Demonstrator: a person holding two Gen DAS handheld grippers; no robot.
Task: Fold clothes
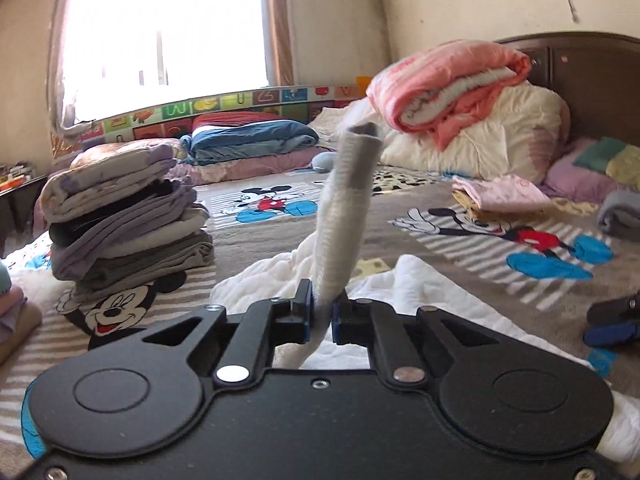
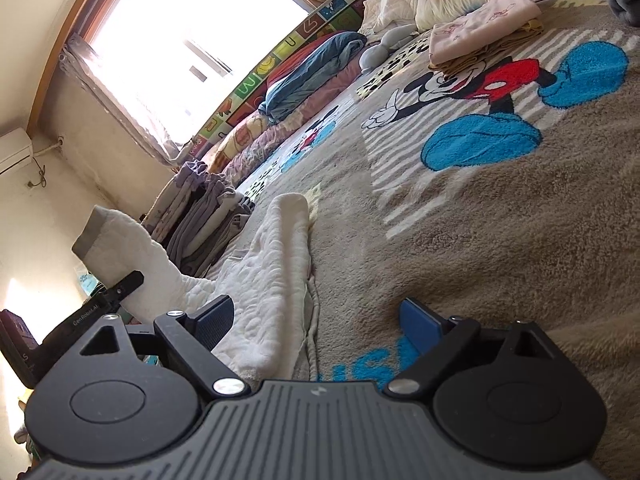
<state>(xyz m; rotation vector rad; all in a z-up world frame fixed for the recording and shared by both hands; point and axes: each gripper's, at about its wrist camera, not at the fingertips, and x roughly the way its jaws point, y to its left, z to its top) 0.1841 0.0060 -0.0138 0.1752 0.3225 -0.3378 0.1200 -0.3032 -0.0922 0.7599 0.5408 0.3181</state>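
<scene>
A white quilted garment point(image 1: 404, 292) with a grey-cuffed leg or sleeve lies on the Mickey Mouse blanket point(image 1: 420, 224). My left gripper point(image 1: 321, 312) is shut on the cuffed part point(image 1: 348, 208), which stands up in front of the camera. In the right wrist view the garment point(image 2: 272, 280) lies flat, with the lifted cuffed end point(image 2: 116, 248) at the left held by the left gripper point(image 2: 120, 292). My right gripper point(image 2: 320, 324) is open and empty, low over the garment's near edge. It also shows at the right edge of the left wrist view point(image 1: 612, 320).
A tall stack of folded clothes point(image 1: 128, 220) stands at the left. A small folded pink and yellow pile point(image 1: 500, 196) lies at the right. Folded quilts and pillows point(image 1: 468, 108) line the headboard, a blue blanket point(image 1: 252, 140) lies under the window.
</scene>
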